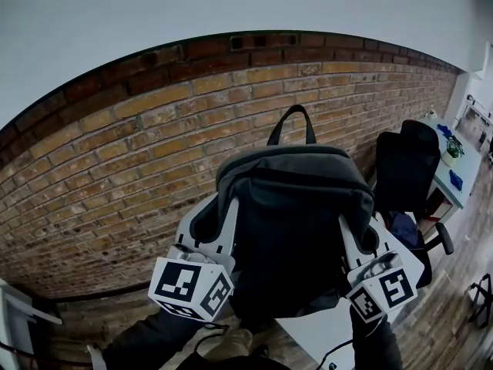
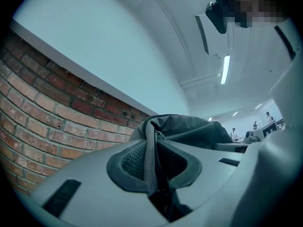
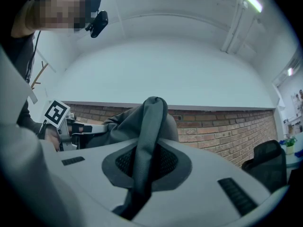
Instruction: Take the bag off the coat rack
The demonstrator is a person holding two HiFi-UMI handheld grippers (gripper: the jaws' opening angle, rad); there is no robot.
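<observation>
Left gripper (image 2: 154,160): jaws clamped on a mesh-edged fold of the bag (image 1: 293,230), fabric pinched between the pads. Right gripper (image 3: 144,162): jaws nearly together, clamped on a padded strap (image 3: 149,131) of the same bag; the strap ran up and over between the pads.

In the head view both grippers sat at the bag's sides, left one on its left edge, right one on its right edge, marker cubes toward the person. The bag was dark grey, held up off everything between the two grippers, upright, carry handle (image 1: 291,126) standing up as a loop at the top. Nothing else touched it in any view.

Below and right of the bag: a white desk (image 1: 323,334). Further right: a black office chair (image 1: 404,168) on wood floor (image 1: 454,299), then a second desk (image 1: 464,187) with a small plant (image 1: 453,146).

Behind it all: brick wall (image 1: 115,153), plain white wall above. The left gripper view caught a ceiling strip light (image 2: 226,69).
</observation>
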